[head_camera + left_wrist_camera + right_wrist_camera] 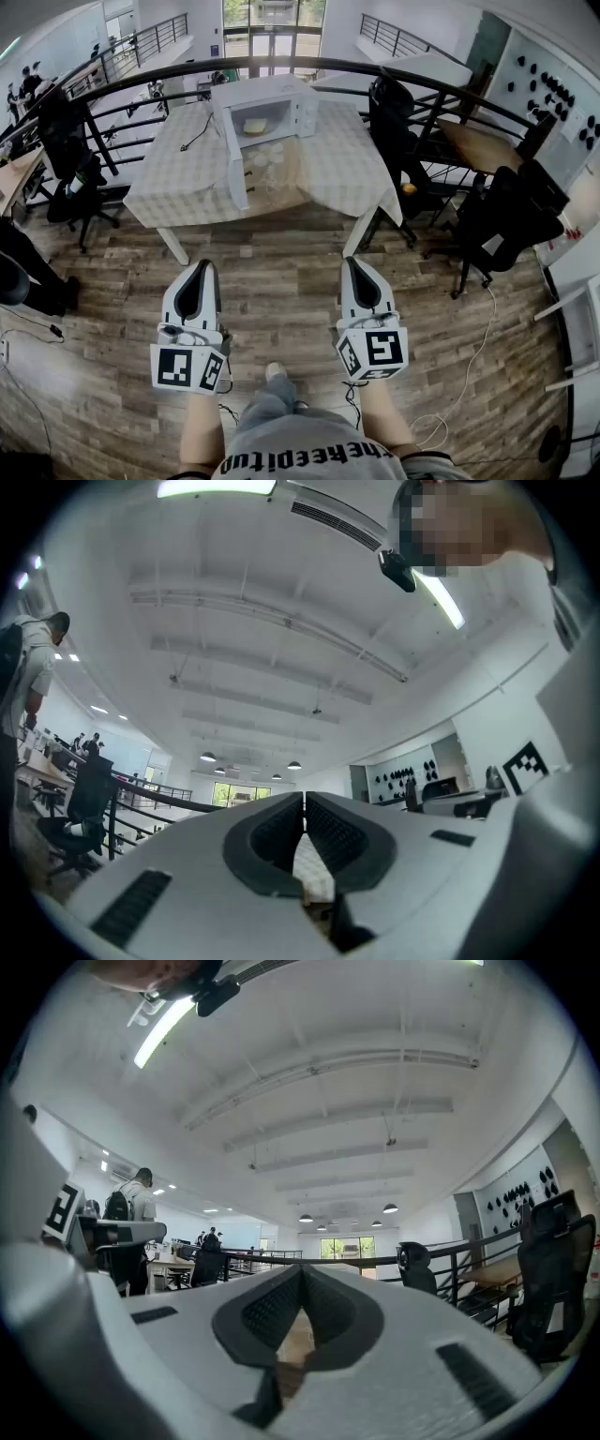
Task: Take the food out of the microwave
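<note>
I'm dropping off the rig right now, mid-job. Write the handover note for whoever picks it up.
Left gripper: shut, empty, held low, well short of the table.
Right gripper: shut, empty, level with the left one.
Microwave: on the table, door swung open, food inside.
Done: door is open.
Left: step up to the table, open a gripper, take the food out, probably setting it on the table.

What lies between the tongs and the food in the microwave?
Head view: wood floor, then the front of the checked tablecloth, up to the food in the open-doored microwave. Left tongs and right tongs are shut and empty.
</note>
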`<action>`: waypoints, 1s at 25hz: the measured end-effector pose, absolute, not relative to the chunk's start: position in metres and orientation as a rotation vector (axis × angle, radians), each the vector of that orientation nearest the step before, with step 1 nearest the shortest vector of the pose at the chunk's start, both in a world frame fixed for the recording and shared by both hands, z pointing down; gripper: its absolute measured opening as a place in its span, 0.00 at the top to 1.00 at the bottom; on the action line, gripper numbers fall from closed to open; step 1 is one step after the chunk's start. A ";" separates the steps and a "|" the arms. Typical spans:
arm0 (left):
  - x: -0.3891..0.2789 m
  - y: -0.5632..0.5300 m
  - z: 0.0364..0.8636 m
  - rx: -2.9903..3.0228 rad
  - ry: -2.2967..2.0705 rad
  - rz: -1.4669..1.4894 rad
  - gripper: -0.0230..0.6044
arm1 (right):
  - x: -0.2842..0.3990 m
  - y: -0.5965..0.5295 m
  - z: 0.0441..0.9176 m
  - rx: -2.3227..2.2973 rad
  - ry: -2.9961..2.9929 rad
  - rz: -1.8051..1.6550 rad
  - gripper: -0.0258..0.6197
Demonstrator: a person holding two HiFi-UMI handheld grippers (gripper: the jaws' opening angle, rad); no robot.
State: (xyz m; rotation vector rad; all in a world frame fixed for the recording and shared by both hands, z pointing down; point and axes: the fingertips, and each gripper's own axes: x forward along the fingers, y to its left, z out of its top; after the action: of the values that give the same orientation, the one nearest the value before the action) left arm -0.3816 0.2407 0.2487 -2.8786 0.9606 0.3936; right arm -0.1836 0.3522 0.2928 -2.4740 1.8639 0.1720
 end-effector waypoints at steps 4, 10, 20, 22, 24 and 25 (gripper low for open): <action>-0.377 0.237 0.251 -2.881 0.954 0.390 0.95 | -0.179 0.348 0.299 -2.473 1.853 0.164 0.95; -0.365 0.224 0.252 -2.888 0.952 0.380 0.95 | -0.171 0.332 0.299 -2.470 1.873 0.154 0.95; -0.330 0.179 0.254 -2.874 0.944 0.382 0.95 | -0.132 0.283 0.307 -2.433 1.845 0.111 0.95; -0.322 0.166 0.253 -2.870 0.942 0.393 0.95 | -0.125 0.271 0.308 -2.428 1.851 0.115 0.95; -0.314 0.152 0.253 -2.872 0.941 0.404 0.95 | -0.118 0.257 0.306 -2.423 1.852 0.126 0.95; -0.310 0.145 0.253 -2.872 0.939 0.409 0.95 | -0.115 0.251 0.304 -2.423 1.851 0.132 0.95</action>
State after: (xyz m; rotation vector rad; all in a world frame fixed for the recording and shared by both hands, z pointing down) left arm -0.3098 0.1451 0.2528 -2.8723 0.9390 0.4090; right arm -0.1146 0.2507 0.3040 -2.4225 1.8514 0.1315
